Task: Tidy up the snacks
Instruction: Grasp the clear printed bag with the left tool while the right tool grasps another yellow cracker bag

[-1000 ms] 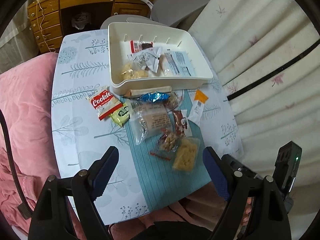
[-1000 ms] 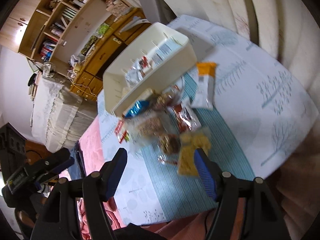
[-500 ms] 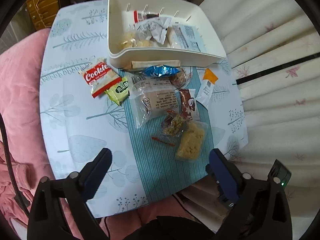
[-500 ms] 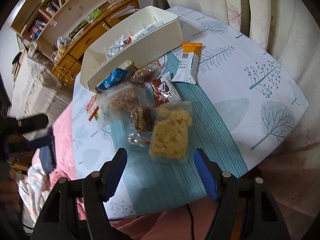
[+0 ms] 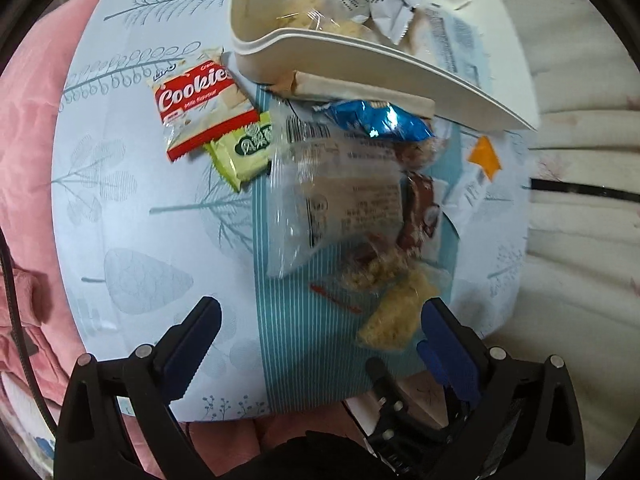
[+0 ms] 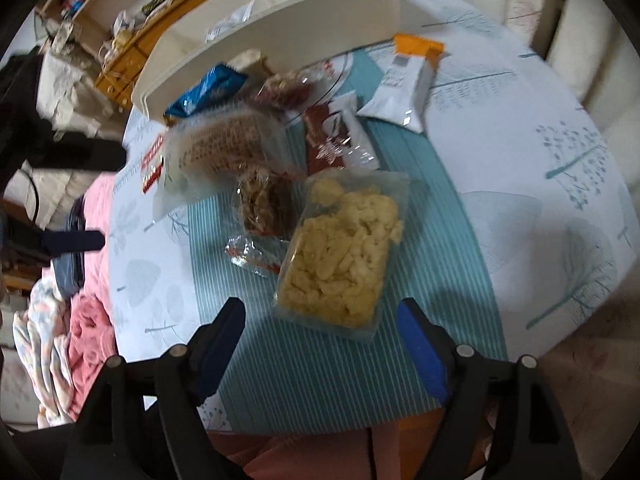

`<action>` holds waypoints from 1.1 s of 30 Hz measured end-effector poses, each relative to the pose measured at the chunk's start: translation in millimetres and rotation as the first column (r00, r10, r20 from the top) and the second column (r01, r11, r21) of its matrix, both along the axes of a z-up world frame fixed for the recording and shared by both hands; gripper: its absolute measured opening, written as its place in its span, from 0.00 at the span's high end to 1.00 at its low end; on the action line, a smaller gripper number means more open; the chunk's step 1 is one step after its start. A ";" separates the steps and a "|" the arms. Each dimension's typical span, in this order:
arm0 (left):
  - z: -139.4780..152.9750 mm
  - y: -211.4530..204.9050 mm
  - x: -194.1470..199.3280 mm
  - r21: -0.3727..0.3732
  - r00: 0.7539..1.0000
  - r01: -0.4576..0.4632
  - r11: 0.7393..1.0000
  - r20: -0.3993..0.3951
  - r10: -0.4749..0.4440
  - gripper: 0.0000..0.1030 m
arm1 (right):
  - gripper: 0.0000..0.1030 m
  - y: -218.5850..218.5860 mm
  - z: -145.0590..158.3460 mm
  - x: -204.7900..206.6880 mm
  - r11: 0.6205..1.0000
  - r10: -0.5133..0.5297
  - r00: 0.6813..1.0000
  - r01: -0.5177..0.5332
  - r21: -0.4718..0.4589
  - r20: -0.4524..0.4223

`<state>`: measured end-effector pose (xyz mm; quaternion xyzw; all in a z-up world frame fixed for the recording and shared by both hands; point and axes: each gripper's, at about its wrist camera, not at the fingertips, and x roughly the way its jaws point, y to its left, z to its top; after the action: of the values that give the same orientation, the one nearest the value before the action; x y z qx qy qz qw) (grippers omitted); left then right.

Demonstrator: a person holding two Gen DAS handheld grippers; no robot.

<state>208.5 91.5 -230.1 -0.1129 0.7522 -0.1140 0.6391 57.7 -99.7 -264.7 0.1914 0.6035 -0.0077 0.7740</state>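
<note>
Loose snack packs lie on a table in front of a white bin (image 5: 360,60) that holds several packs. In the left wrist view I see a red cookie pack (image 5: 202,106), a green pack (image 5: 244,148), a blue pack (image 5: 372,120), a large clear bag (image 5: 336,204) and a yellow puffed-snack bag (image 5: 400,312). My left gripper (image 5: 320,320) is open above the near table edge. My right gripper (image 6: 320,316) is open just short of the yellow puffed-snack bag (image 6: 344,252). An orange-topped white bar (image 6: 404,84) lies to the right.
A teal striped runner (image 6: 332,360) crosses the white leaf-print table (image 6: 540,200). Pink bedding (image 5: 24,160) lies left of the table. A cream sofa (image 5: 580,120) lies to its right. A wooden dresser and shelves (image 6: 132,52) stand beyond the bin.
Both grippers have moved lower and closer to the snacks. The right gripper now frames the yellow puffed-snack bag. Both stay open.
</note>
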 end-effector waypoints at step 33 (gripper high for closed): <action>-86.5 -62.6 75.4 0.275 0.980 -0.077 0.958 -0.157 0.123 0.03 | 0.35 3.0 -29.7 54.9 0.977 0.206 0.958 -0.212 -0.010 -0.200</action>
<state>283.9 28.9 -316.6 -0.0731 0.8064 0.0313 0.5860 112.6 -96.7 -294.4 0.1128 0.6941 0.0458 0.7095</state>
